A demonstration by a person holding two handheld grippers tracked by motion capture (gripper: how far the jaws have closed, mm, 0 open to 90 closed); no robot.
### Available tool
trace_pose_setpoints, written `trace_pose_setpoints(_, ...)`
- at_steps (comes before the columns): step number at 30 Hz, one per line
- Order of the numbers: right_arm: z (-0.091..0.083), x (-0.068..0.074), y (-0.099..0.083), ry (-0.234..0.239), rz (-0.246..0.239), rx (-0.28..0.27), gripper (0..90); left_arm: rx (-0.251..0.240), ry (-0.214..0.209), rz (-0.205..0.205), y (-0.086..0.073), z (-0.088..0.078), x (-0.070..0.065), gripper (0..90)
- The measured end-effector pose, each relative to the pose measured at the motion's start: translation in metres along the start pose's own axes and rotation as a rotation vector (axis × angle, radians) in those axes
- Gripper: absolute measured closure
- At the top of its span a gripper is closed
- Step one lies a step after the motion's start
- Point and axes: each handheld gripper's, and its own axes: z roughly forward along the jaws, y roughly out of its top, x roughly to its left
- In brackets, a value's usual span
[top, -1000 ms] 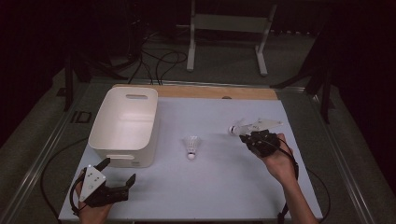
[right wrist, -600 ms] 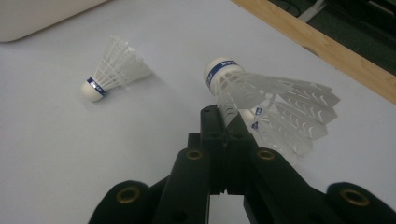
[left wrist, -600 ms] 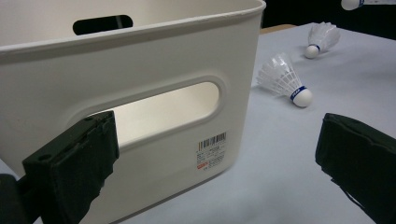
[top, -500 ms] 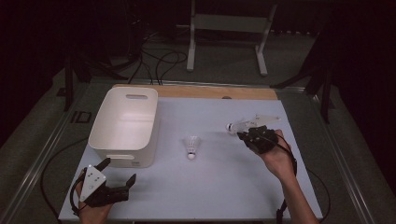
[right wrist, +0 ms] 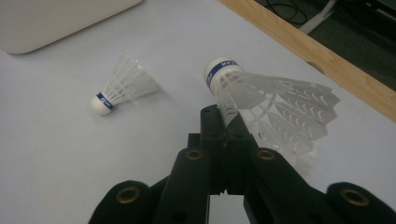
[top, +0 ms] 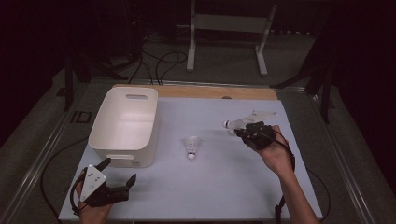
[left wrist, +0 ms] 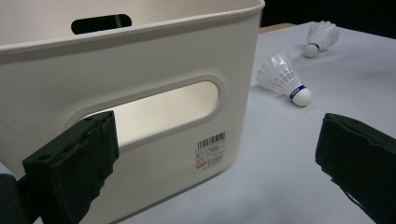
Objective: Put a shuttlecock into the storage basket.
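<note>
A white feather shuttlecock [top: 191,146] with a blue-banded cork lies on the white table [top: 219,186], also visible as shuttlecock [right wrist: 122,85] and shuttlecock [left wrist: 285,79]. My right gripper [top: 236,127] hangs right of it, above the table, shut on the skirt of a second shuttlecock [right wrist: 275,105] whose cork points left; the right gripper [right wrist: 224,116] pinches it near the cork. A shuttlecock [left wrist: 322,35] shows farther off; I cannot tell whether it is the held one. My left gripper [top: 119,170] rests open at the front left, and the left gripper [left wrist: 219,144] faces the bin's near wall with nothing between its jaws.
A white plastic bin [top: 123,123] with handle slots stands at the table's left; the bin [left wrist: 140,93] carries a barcode label. A wooden strip [top: 215,92] runs along the table's far edge. Cables and a metal stand [top: 229,28] lie on the dark floor beyond.
My right gripper has drifted slightly left and away from me with the shuttlecock still pinched. The left gripper and the lying shuttlecock have not moved.
</note>
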Motion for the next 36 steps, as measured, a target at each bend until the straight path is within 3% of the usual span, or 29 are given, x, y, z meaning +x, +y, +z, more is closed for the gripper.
trace_pose_setpoints(36,0.009,0.001,0.036,0.036,-0.019,-0.030,89.7,0.005,0.001,0.000,0.000,0.000,0.001,0.0)
